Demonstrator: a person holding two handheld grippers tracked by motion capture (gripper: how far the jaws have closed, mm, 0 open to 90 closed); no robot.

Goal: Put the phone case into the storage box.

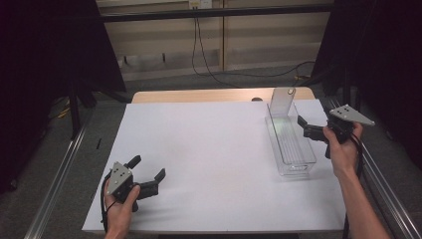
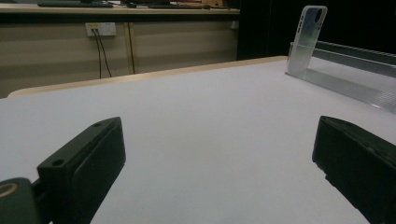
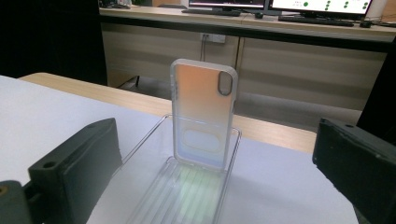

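Observation:
A clear phone case (image 1: pixel 282 102) stands upright, leaning on the far end wall of a long clear plastic tray (image 1: pixel 298 167) at the table's right. In the right gripper view the phone case (image 3: pixel 204 119) faces me, camera cutout at its top right, with the ribbed tray (image 3: pixel 140 140) below it. My right gripper (image 1: pixel 304 127) hovers open just right of the tray, jaws pointing at it, nothing between them. Near the table's front left, my left gripper (image 1: pixel 148 168) rests open and empty. From the left gripper view the case (image 2: pixel 307 37) and tray (image 2: pixel 355 79) are far off to the right.
The white table top (image 1: pixel 209 149) has a wooden strip (image 1: pixel 199 95) along its far edge. Metal rails (image 1: pixel 54 184) run along the floor on both sides. Dark curtains hang left and right, and cables trail down the back wall.

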